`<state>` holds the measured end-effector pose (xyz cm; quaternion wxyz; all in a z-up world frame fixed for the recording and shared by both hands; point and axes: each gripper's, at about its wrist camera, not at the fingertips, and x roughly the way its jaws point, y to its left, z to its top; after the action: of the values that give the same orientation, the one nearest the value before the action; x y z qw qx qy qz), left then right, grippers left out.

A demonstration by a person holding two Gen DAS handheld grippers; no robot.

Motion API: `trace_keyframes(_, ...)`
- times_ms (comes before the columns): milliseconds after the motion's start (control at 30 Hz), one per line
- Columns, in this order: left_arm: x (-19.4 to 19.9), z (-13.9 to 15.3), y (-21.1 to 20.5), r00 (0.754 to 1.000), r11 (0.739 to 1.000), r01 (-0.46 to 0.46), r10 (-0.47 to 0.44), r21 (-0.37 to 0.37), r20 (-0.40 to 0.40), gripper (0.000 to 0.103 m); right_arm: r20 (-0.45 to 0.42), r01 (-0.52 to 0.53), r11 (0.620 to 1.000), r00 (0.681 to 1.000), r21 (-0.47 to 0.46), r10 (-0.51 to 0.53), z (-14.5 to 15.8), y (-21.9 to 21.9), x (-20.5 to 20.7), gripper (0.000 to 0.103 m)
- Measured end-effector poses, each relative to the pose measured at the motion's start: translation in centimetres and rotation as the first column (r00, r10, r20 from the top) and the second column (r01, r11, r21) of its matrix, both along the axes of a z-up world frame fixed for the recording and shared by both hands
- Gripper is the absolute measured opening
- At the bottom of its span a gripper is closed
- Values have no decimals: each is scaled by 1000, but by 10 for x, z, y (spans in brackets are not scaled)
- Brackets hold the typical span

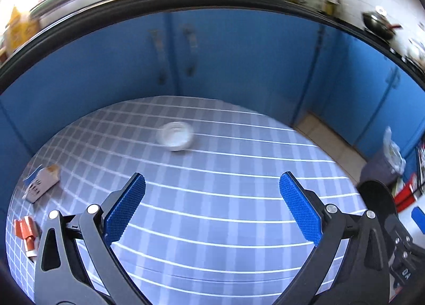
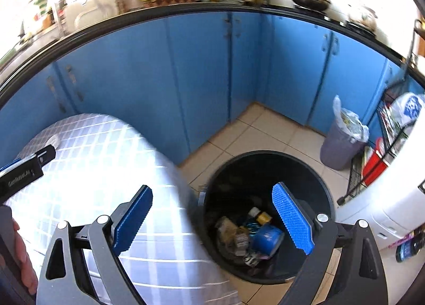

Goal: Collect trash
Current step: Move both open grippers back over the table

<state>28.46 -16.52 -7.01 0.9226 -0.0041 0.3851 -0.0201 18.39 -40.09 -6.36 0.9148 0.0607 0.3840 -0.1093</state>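
My left gripper point(image 1: 212, 185) is open and empty above a round table with a blue checked cloth point(image 1: 239, 214). A white paper cup point(image 1: 175, 136) lies on its side ahead of the fingers, toward the table's far side. At the left edge lie a torn cardboard packet point(image 1: 42, 181) and an orange-and-white wrapper point(image 1: 26, 232). My right gripper point(image 2: 212, 212) is open and empty, hanging over the gap between the table point(image 2: 101, 172) and a black bin point(image 2: 268, 214) on the floor. The bin holds a blue can point(image 2: 267, 237) and several scraps.
Blue cabinets point(image 1: 239, 66) stand close behind the table under a cluttered counter. A grey bin with a plastic liner point(image 2: 342, 140) sits in the corner. A wire rack point(image 2: 382, 151) and a white appliance point(image 2: 393, 212) stand at the right. The left gripper's body point(image 2: 24, 169) crosses the right view.
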Motion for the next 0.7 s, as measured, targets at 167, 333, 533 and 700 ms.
trace_keyframes(167,1,-6,51,997,997,-80,80,-20,-18,99,-6,-45,999,999,-23,44,4,29,2,89)
trace_keyframes(333,-18,0,84,991,991,-130,129,31,22,99,-9,-72,997,997,0,72,8,53,5,89)
trace_keyframes(533,-22,4,127,988,986,-153,153,71,12,100,-17,-170,985,985,-6,170,9,103,6,89)
trace_keyframes(700,-24,4,175,984,985,-170,171,42,-39,99,-29,-307,952,951,-3,307,3,161,2,89)
